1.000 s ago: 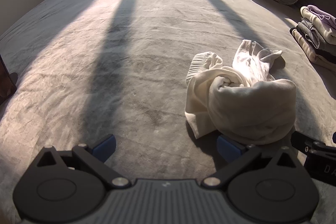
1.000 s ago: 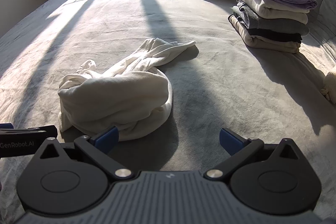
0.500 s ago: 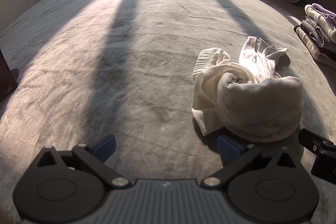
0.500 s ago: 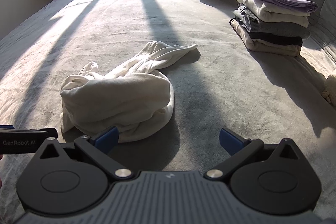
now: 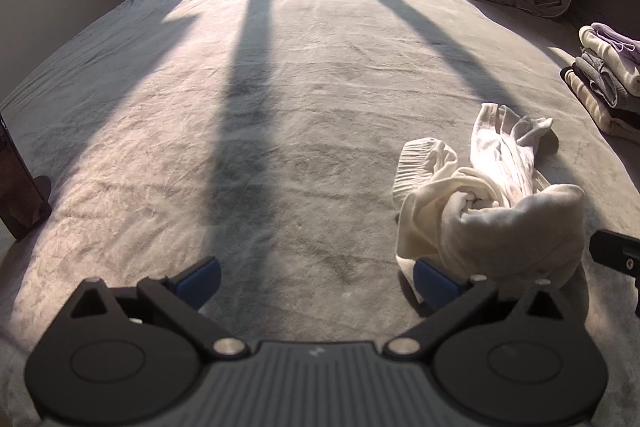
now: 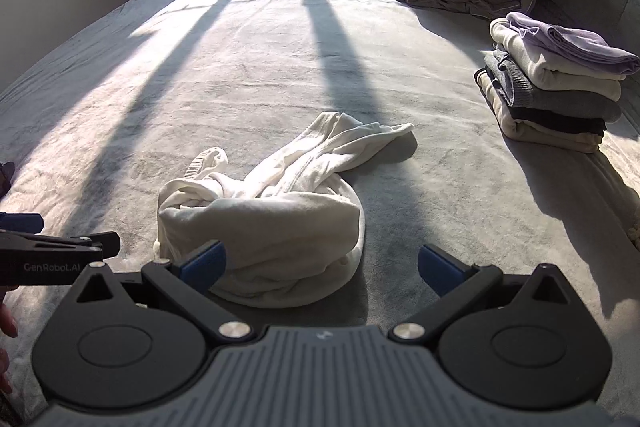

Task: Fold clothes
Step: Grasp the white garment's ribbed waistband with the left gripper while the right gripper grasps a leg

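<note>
A crumpled cream garment [image 6: 276,223] lies unfolded on the grey bedspread [image 6: 240,75], lower centre of the right view. Left gripper [image 5: 316,281] and right gripper [image 6: 322,267] both gape wide, holding nothing. Folded clothes stack [image 6: 556,91] sits at right.

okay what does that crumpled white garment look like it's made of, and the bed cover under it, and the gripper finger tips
White garment: likely soft cotton knit, matte; it slumps in loose rolls and has a ribbed edge.
Bed cover: looks like short-pile plush or fleece, grey, faintly sheened; brushed streaks show in the sunlight.
Fingertips of the right hand-held gripper: blue pads, probably rubber or soft plastic, matte, on black hard-plastic arms. Not certain.
</note>
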A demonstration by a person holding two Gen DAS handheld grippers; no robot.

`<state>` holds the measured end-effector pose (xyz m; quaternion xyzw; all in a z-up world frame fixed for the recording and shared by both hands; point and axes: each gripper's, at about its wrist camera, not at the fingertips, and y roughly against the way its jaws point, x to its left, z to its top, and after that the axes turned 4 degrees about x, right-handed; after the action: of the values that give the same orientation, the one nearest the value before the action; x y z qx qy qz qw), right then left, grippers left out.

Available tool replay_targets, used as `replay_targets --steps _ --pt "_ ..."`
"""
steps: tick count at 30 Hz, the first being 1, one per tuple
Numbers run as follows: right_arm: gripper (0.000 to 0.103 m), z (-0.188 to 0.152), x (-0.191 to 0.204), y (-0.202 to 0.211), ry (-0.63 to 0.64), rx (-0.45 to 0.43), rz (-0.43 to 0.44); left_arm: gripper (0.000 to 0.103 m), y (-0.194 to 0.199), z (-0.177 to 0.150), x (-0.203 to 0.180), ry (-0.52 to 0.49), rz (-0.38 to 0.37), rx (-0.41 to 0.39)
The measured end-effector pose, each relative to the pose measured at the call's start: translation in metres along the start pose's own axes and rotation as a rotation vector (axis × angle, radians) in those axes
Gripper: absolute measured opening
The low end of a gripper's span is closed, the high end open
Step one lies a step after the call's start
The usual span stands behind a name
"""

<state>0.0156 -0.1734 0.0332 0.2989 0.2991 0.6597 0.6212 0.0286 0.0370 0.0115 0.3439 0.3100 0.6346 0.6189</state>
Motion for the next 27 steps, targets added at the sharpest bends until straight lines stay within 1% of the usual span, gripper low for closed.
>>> replay_targets --steps 2,5,7,9,10,11,12,13,15,16,18,19,21,22,23,24,25,26,27 --pt "0.103 0.012 -0.001 -0.003 0.01 -0.003 -0.018 0.102 -0.01 0.005 0.006 0.022 -0.025 0.015" --pt "0.103 0.022 -0.004 -0.019 0.017 -0.015 -0.039 0.102 -0.026 0.007 0.011 0.04 -0.079 0.027" --pt "0.103 0.018 -0.01 -0.031 -0.015 -0.029 0.0 0.102 -0.039 0.007 0.011 0.044 -0.096 0.053" --pt "0.101 0.01 -0.02 -0.041 -0.069 -0.056 0.058 0.099 -0.046 0.01 0.014 0.07 -0.153 0.079" --pt "0.092 0.01 -0.024 -0.049 -0.097 -0.029 0.082 0.096 -0.048 0.012 0.016 0.089 -0.183 0.083" --pt "0.082 0.015 -0.025 -0.055 -0.1 0.007 0.115 0.096 -0.05 0.015 0.018 0.112 -0.212 0.08" --pt "0.08 0.018 -0.025 -0.058 -0.1 0.014 0.146 0.096 -0.051 0.017 0.02 0.131 -0.235 0.073" --pt "0.077 0.021 -0.027 -0.061 -0.106 -0.006 0.182 0.095 -0.052 0.018 0.022 0.146 -0.253 0.063" --pt "0.072 0.024 -0.026 -0.065 -0.102 -0.02 0.206 0.092 -0.057 0.021 0.026 0.183 -0.296 0.051" --pt "0.068 0.025 -0.025 -0.068 -0.096 -0.018 0.218 0.088 -0.062 0.022 0.028 0.21 -0.322 0.052" --pt "0.061 0.024 -0.027 -0.077 -0.11 0.012 0.261 0.087 -0.069 0.024 0.029 0.261 -0.368 0.055" --pt "0.053 0.023 -0.029 -0.081 -0.123 0.03 0.281 0.085 -0.072 0.026 0.029 0.278 -0.388 0.055" --pt "0.046 0.019 -0.032 -0.087 -0.152 0.061 0.31 0.082 -0.076 0.029 0.024 0.297 -0.417 0.052" --pt "0.039 0.018 -0.033 -0.089 -0.161 0.071 0.32 0.079 -0.078 0.031 0.022 0.306 -0.432 0.05" --pt "0.033 0.017 -0.034 -0.089 -0.167 0.076 0.326 0.074 -0.08 0.033 0.02 0.314 -0.445 0.051" --pt "0.029 0.017 -0.034 -0.088 -0.166 0.077 0.331 0.071 -0.082 0.034 0.016 0.321 -0.452 0.057" --pt "0.022 0.016 -0.034 -0.087 -0.165 0.077 0.336 0.065 -0.083 0.034 0.013 0.328 -0.455 0.061" --pt "0.019 0.015 -0.035 -0.086 -0.168 0.076 0.341 0.059 -0.084 0.035 0.01 0.325 -0.451 0.057" --pt "0.018 0.014 -0.037 -0.084 -0.171 0.075 0.343 0.056 -0.084 0.034 0.008 0.319 -0.448 0.048"
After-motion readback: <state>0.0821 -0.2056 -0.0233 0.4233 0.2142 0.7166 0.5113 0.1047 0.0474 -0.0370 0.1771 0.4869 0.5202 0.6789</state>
